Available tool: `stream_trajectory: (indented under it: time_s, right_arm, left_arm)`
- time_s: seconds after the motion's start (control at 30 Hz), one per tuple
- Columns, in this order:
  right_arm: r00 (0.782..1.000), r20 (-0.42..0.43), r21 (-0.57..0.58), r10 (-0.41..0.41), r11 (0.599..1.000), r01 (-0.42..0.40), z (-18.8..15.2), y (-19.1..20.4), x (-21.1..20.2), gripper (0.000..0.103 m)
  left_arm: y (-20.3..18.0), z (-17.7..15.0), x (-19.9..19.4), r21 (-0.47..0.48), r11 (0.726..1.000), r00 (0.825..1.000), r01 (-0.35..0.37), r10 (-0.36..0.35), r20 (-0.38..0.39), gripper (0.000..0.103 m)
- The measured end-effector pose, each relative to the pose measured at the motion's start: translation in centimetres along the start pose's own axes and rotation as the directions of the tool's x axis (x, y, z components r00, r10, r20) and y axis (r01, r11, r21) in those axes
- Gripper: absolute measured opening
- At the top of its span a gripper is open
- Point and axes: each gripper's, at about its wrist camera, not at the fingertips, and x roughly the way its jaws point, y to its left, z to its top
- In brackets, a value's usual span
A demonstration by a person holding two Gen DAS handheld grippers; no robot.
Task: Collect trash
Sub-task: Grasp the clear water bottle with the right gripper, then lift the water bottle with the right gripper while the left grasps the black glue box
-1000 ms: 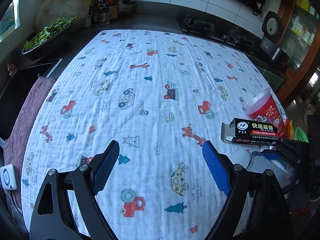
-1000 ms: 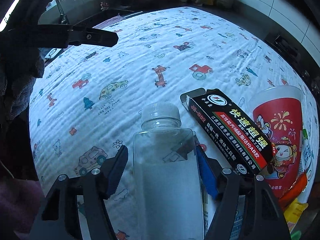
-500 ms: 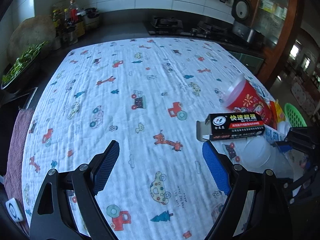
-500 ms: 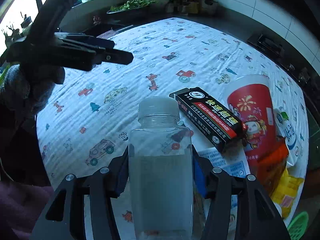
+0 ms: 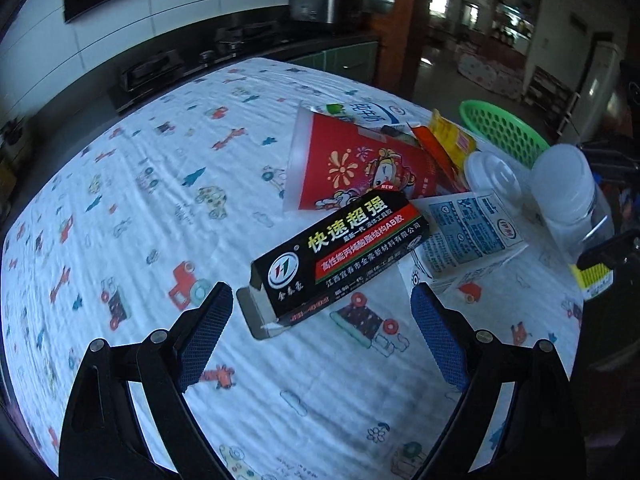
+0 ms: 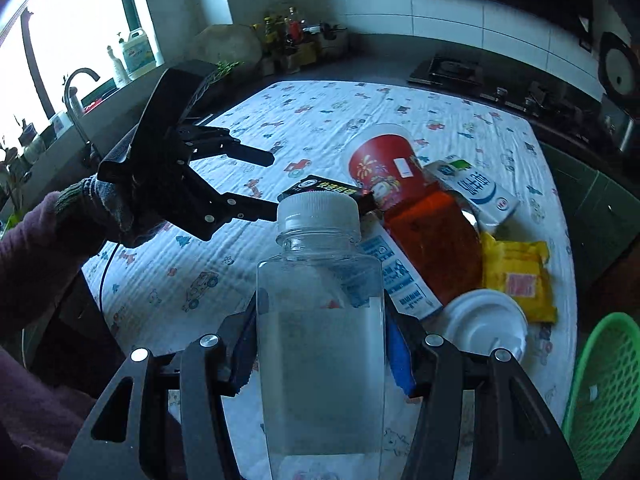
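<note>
My right gripper (image 6: 320,320) is shut on a clear plastic bottle (image 6: 320,360) with a white cap, held upright above the table; the same bottle (image 5: 568,196) shows at the right of the left wrist view. My left gripper (image 5: 320,292) hangs over the trash pile, its jaws opening and pressing on nothing. The open end of a black glue box (image 5: 340,256) lies just ahead, between its fingers. Behind the box are a red paper cup (image 5: 360,168), a blue-and-white carton (image 5: 468,232) and a white lid (image 5: 494,178).
A green mesh basket (image 6: 608,380) stands off the table's right corner. An orange wrapper (image 6: 436,240), a yellow packet (image 6: 516,276) and a second carton (image 6: 476,192) lie by the cup. The cartoon-print cloth (image 5: 140,200) covers the table; a stove and sink line the counters.
My right gripper closed on the bottle and lifted it off the cloth. My left gripper rolled and swung right, from bare cloth to just short of the black box.
</note>
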Motion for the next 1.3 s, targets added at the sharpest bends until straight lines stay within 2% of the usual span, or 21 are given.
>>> stream_trajectory:
  time_s: [0.13,0.23,0.47,0.57,0.6,0.67,0.8,0.93,1.03,1.1,1.13,1.17,1.23,1.3]
  right_arm:
    - [1.000,0.012,0.054,-0.018,0.998,0.017,-0.9,-0.9,-1.1,0.053]
    - [1.000,0.017,0.089,-0.027,0.996,0.025,-1.1,-1.2,-1.5,0.053]
    - [0.998,0.034,0.159,-0.053,0.986,0.047,-1.8,-2.1,-2.3,0.053]
    - [0.997,0.038,0.187,-0.067,0.980,0.059,-2.2,-2.5,-2.8,0.053]
    - [0.997,0.040,0.199,-0.073,0.978,0.064,-2.3,-2.7,-2.9,0.053]
    - [0.995,0.043,0.212,-0.088,0.974,0.077,-2.6,-2.9,-3.2,0.053]
    - [0.993,0.058,0.238,-0.104,0.967,0.087,-2.8,-3.4,-3.9,0.053]
    - [0.991,0.074,0.256,-0.112,0.962,0.089,-2.9,-3.5,-4.4,0.053]
    - [0.990,0.084,0.266,-0.117,0.960,0.090,-3.0,-3.4,-4.7,0.053]
    - [0.988,0.094,0.272,-0.119,0.958,0.090,-3.1,-3.2,-5.0,0.053]
    - [0.988,0.098,0.277,-0.119,0.957,0.088,-3.2,-3.2,-5.2,0.053]
    - [0.988,0.101,0.282,-0.120,0.956,0.087,-3.2,-3.2,-5.3,0.053]
    - [0.986,0.105,0.291,-0.132,0.952,0.097,-3.3,-3.2,-5.6,0.053]
    - [0.984,0.108,0.302,-0.144,0.947,0.105,-3.6,-3.4,-6.0,0.053]
  left_arm:
    - [0.1,1.3,1.5,0.098,0.994,0.998,0.055,-0.054,-0.017,0.092]
    - [0.3,2.0,2.6,0.147,0.982,0.992,0.123,-0.120,-0.031,0.092]
    - [1.7,2.6,4.5,0.154,0.951,0.963,0.268,-0.259,-0.079,0.093]
    - [1.6,2.8,4.6,0.168,0.939,0.954,0.300,-0.291,-0.075,0.091]
    - [1.5,2.7,4.5,0.171,0.936,0.952,0.306,-0.299,-0.070,0.090]
    - [1.4,2.6,4.3,0.167,0.937,0.951,0.308,-0.301,-0.062,0.077]
    - [0.9,2.0,3.7,0.162,0.946,0.960,0.280,-0.278,-0.035,0.071]
    - [0.2,1.3,3.1,0.156,0.954,0.966,0.256,-0.257,-0.017,0.061]
    - [-0.2,1.3,3.0,0.171,0.953,0.968,0.251,-0.248,-0.035,0.060]
    - [0.1,1.5,3.1,0.152,0.951,0.963,0.270,-0.266,-0.045,0.060]
    - [0.2,1.6,3.2,0.147,0.949,0.960,0.279,-0.275,-0.048,0.063]
    - [0.4,1.7,3.4,0.140,0.948,0.958,0.286,-0.281,-0.055,0.070]
    - [0.6,1.8,3.8,0.124,0.951,0.959,0.284,-0.279,-0.060,0.070]
    - [0.5,1.7,3.9,0.124,0.951,0.959,0.284,-0.280,-0.051,0.064]
